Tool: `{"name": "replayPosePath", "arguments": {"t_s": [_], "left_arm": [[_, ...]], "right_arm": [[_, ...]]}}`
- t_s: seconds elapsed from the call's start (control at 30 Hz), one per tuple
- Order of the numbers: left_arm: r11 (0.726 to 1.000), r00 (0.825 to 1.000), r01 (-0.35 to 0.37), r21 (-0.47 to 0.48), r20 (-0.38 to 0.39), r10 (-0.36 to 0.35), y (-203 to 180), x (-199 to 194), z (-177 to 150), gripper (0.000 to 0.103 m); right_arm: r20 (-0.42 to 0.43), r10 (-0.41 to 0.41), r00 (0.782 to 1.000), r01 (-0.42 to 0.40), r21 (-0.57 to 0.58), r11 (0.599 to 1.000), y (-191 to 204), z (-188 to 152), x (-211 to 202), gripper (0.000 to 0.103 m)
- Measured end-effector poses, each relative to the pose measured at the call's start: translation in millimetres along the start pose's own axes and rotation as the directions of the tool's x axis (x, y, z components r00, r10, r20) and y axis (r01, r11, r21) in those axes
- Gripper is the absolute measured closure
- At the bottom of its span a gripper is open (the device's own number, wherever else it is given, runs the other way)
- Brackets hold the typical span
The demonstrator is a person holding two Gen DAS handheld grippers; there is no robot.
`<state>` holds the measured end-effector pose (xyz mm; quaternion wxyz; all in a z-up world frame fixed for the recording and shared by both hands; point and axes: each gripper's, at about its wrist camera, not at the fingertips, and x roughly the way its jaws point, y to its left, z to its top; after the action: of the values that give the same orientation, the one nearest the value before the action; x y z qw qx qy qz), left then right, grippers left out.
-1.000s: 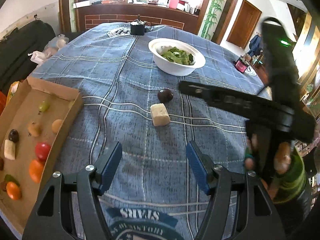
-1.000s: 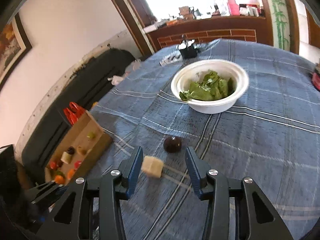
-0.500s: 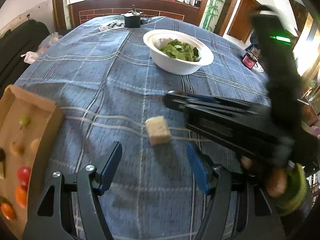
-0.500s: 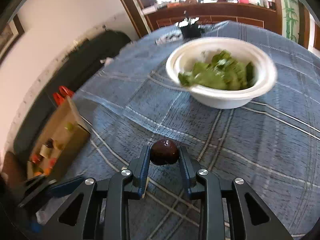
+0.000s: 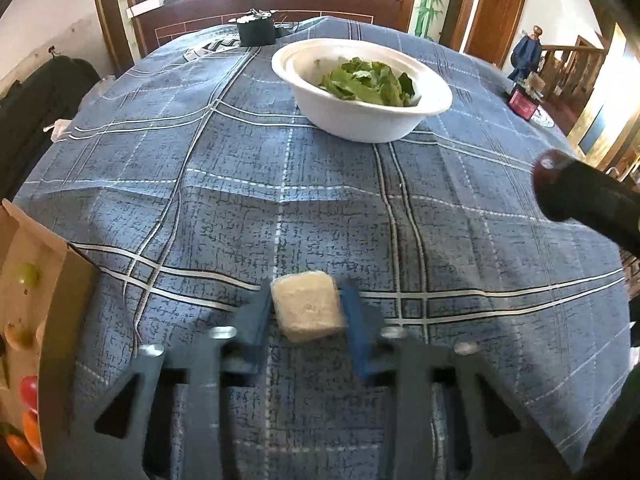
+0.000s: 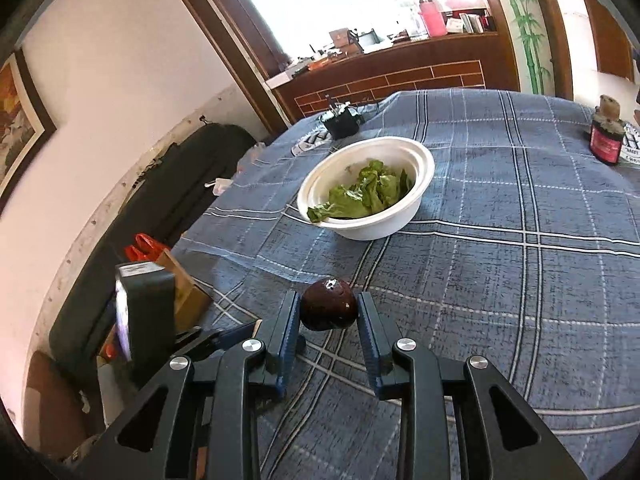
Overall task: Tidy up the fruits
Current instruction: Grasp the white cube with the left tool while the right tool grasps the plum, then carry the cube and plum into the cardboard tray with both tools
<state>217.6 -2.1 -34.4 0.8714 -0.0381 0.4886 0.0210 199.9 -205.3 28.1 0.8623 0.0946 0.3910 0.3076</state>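
A pale beige cube (image 5: pixel 308 312) lies on the blue checked tablecloth. My left gripper (image 5: pixel 306 300) has it between its blue pads; the jaws are closing and both pads touch its sides. My right gripper (image 6: pixel 329 306) is shut on a dark maroon round fruit (image 6: pixel 329 309) and holds it above the cloth. In the left wrist view that fruit (image 5: pixel 549 169) shows at the tip of the right gripper's dark finger, at the right edge. A cardboard tray (image 5: pixel 66 300) with several small red, orange and green fruits sits at the left.
A white bowl (image 5: pixel 362 120) of green leaves stands mid-table, beyond both grippers (image 6: pixel 372 224). A black pot (image 5: pixel 256 31) is at the far edge and a red-labelled jar (image 6: pixel 606 140) at the right. A black sofa runs along the left wall.
My left gripper came down over the cube and its jaws closed in on it. My right gripper shut on the dark fruit and lifted it off the cloth, away to the right.
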Motion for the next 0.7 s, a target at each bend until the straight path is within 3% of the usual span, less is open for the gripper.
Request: {"name": "replayPosePath", "arguments": {"t_s": [0.3, 0.7], "left_arm": [[0.996, 0.993, -0.083, -0.021, 0.083, 0.084, 17, -57, -17, 0.075], [0.992, 0.985, -0.095, -0.079, 0.136, 0.105, 53, -126, -63, 0.074]], "right_arm": [[0.024, 0.049, 0.999, -0.049, 0.007, 0.999, 23, -17, -30, 0.074], [0.019, 0.149, 0.989, -0.15, 0.021, 0.989, 74, -51, -45, 0.074]]}}
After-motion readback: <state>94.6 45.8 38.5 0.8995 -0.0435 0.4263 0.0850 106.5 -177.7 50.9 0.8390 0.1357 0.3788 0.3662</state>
